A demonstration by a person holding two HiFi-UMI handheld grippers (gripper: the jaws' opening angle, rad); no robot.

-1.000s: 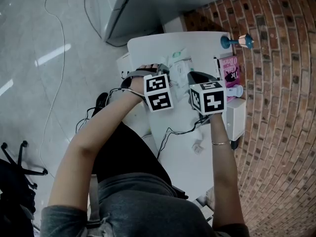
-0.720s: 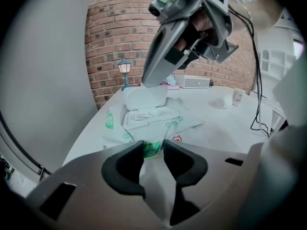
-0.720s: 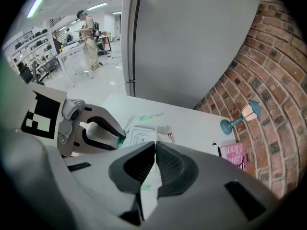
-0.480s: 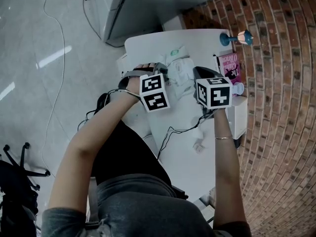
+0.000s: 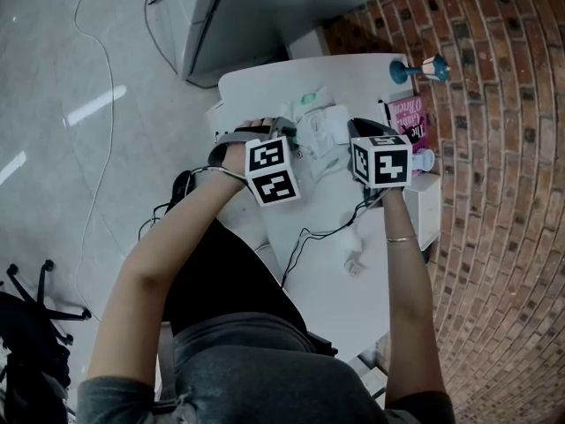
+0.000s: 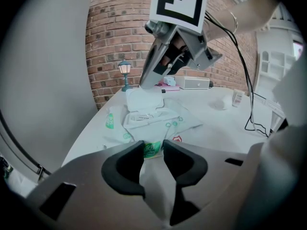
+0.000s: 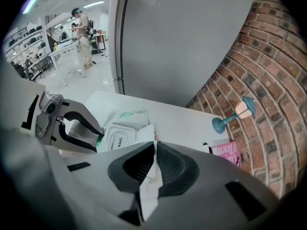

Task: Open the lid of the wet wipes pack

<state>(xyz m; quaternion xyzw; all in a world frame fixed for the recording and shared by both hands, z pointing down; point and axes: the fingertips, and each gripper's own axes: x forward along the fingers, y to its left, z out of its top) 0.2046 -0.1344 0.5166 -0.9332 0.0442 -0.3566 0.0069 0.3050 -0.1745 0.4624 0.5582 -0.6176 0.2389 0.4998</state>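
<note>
The white and green wet wipes pack [image 5: 320, 132] lies on the white table [image 5: 353, 87]. My left gripper [image 6: 153, 150] is shut on the pack's [image 6: 158, 121] near end, whose green label sits between the pads. The pack's white lid [image 6: 143, 98] stands flipped up at its far end. My right gripper [image 6: 144, 86] comes down onto the lid's top edge. Seen from the right gripper [image 7: 153, 152], the lid [image 7: 146, 133] runs between the pads, and the jaws are opening slightly. The left gripper [image 7: 98, 135] shows beside the pack [image 7: 120, 138].
A blue toy lamp [image 5: 422, 71] and a pink book [image 5: 409, 122] stand at the table's far right by the brick wall. A white box [image 5: 422, 206] and a black cable [image 5: 318, 234] lie nearer me. A grey cabinet [image 7: 177, 42] stands behind the table.
My right gripper has drawn to the right, away from the left one, with the lid swung up off the pack. The left gripper has kept its hold in place.
</note>
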